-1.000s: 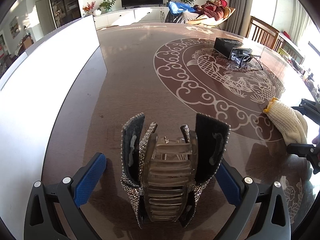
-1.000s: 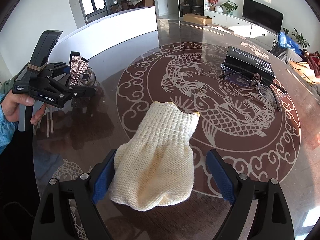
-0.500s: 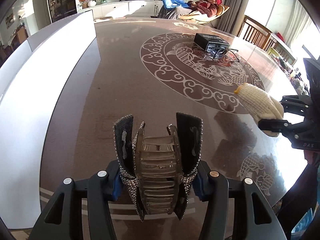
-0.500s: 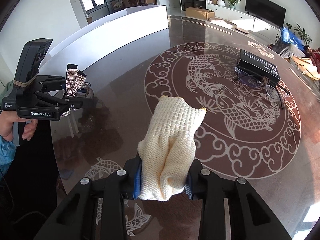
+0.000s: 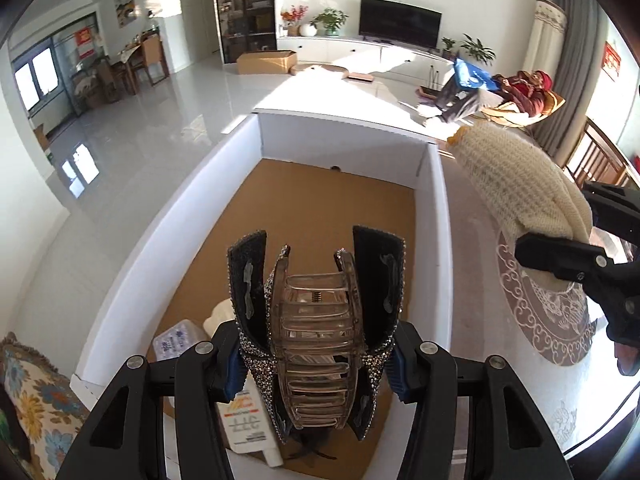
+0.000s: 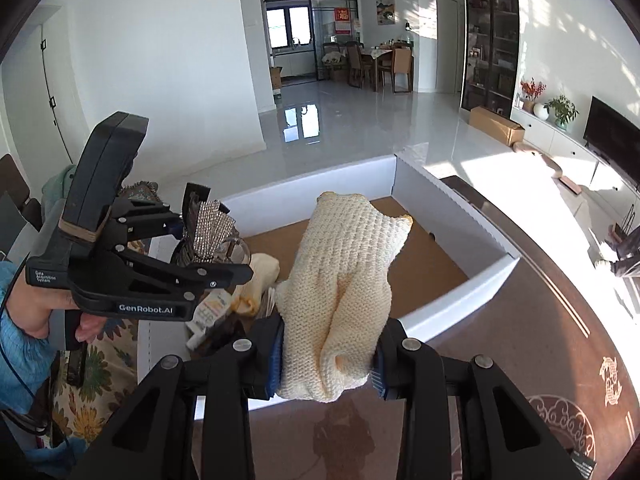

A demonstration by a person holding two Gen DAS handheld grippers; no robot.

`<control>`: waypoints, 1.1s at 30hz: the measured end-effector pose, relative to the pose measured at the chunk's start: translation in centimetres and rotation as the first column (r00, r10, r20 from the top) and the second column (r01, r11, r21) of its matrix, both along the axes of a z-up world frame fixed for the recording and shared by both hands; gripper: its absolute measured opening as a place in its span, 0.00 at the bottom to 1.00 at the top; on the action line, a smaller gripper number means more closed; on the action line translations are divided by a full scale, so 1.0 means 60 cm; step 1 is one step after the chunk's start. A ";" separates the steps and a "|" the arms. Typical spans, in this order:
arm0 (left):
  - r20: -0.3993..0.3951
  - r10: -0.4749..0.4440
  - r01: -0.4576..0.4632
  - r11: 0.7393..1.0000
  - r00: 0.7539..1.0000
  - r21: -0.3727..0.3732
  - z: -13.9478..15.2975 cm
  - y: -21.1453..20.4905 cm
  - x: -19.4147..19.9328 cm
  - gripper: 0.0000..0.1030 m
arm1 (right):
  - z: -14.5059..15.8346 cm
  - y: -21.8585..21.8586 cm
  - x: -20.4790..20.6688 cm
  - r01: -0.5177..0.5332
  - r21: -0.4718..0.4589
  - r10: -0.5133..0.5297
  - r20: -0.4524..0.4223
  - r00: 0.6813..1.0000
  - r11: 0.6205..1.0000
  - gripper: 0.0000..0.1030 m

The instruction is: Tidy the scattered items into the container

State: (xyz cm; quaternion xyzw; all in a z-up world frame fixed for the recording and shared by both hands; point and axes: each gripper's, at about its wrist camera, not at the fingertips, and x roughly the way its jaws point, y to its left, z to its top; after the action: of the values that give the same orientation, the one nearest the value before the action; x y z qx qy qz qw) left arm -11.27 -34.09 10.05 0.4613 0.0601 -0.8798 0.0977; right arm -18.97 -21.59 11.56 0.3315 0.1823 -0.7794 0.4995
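The left gripper is squeezed tight on the sparkly hair clip. It holds the clip up in the air, right over the white box w/ the brown floor, prob. so the clip can drop straight in.

The right gripper is pinched on the cream knit glove. The glove's tip is over the box wall, but its held end is above the table, so it needs to go a bit more fwd.

The left view looks down into the box & shows a white bottle & a tissue pack. The right view shows the hand on the left tool, plus a 2nd cream cloth thing inside.
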 end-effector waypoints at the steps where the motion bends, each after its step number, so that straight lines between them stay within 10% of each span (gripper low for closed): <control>1: 0.017 0.020 -0.021 1.000 1.000 0.018 -0.016 -0.020 -0.007 0.53 | -0.007 -0.033 -0.013 0.000 0.010 0.000 0.004 1.000 1.000 0.34; 5: 0.076 0.065 -0.070 0.996 0.995 0.062 -0.078 -0.063 -0.023 0.53 | -0.062 -0.133 -0.046 -0.004 0.082 0.003 0.016 1.000 0.997 0.36; 7: 0.098 0.095 -0.101 0.993 0.991 0.060 -0.101 -0.072 -0.026 0.54 | -0.102 -0.164 -0.062 0.017 0.137 -0.026 0.061 0.998 0.990 0.53; 9: 0.128 0.142 -0.146 0.989 0.982 0.025 -0.115 -0.081 -0.028 0.81 | -0.134 -0.175 -0.074 0.066 0.179 -0.085 0.102 0.991 0.982 0.77; 16: 0.084 0.175 -0.171 0.984 0.981 -0.050 -0.100 -0.060 0.009 0.91 | -0.127 -0.112 -0.052 0.091 0.088 -0.099 0.088 0.991 0.992 0.77; 26: -0.053 -0.113 0.104 0.984 0.992 -0.147 0.001 0.166 0.099 0.92 | -0.139 0.210 0.053 0.217 0.026 -0.216 -0.025 0.976 0.976 0.77; 33: -0.003 -0.303 0.303 0.953 0.953 -0.020 -0.100 0.387 0.129 0.96 | -0.249 0.488 0.104 0.369 0.139 -0.367 -0.043 0.929 0.919 0.77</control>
State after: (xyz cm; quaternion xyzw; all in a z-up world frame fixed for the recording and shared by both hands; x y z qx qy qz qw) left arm -3.54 -10.86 4.02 0.4613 -0.0196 -0.8864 -0.0340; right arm -12.72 7.70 -3.38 0.3890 0.1769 -0.8465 0.3175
